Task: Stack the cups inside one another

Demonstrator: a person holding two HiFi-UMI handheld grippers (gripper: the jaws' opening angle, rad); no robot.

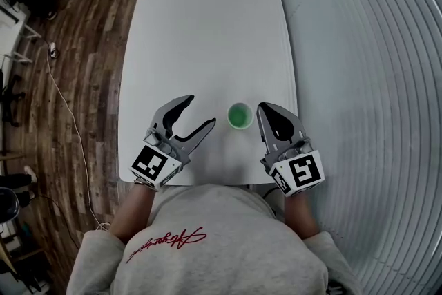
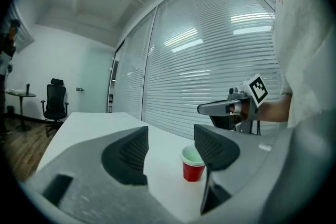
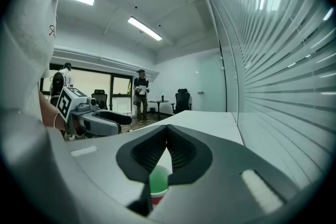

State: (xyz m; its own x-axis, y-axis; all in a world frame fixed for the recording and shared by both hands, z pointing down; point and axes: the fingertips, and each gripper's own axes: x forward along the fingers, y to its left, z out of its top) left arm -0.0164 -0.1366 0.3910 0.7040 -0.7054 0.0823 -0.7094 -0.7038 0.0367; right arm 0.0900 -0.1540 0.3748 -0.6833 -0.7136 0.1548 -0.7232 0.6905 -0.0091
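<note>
White table [image 1: 207, 24] runs long and narrow away from the person. Dark wood floor [image 1: 76, 65] lies along its left side and a wall of slatted blinds [image 1: 373, 79] along its right. Nearly all of the tabletop is bare.

One small red cup [image 1: 239, 115], green on the inside, stands upright close to the near edge. Whether a second cup sits inside it I cannot tell.

The cup stands between the two tools. The left gripper [image 1: 199, 111] is held level to the cup's left, with its jaws spread apart and nothing between them. Its view shows the cup further off, beyond the gap and clear of both pads.

The right gripper [image 1: 264, 109] is just beside the cup on the other side, with a thin strip of table showing between them from above. Its jaws are pressed together with nothing in them, and its view shows the cup low down, just past the closed tips.

The person wears a light sweatshirt [image 1: 207, 238] with red lettering. At the far end of the room there is a black office chair [image 2: 54, 99], and someone [image 3: 140, 93] stands by a small round table.
</note>
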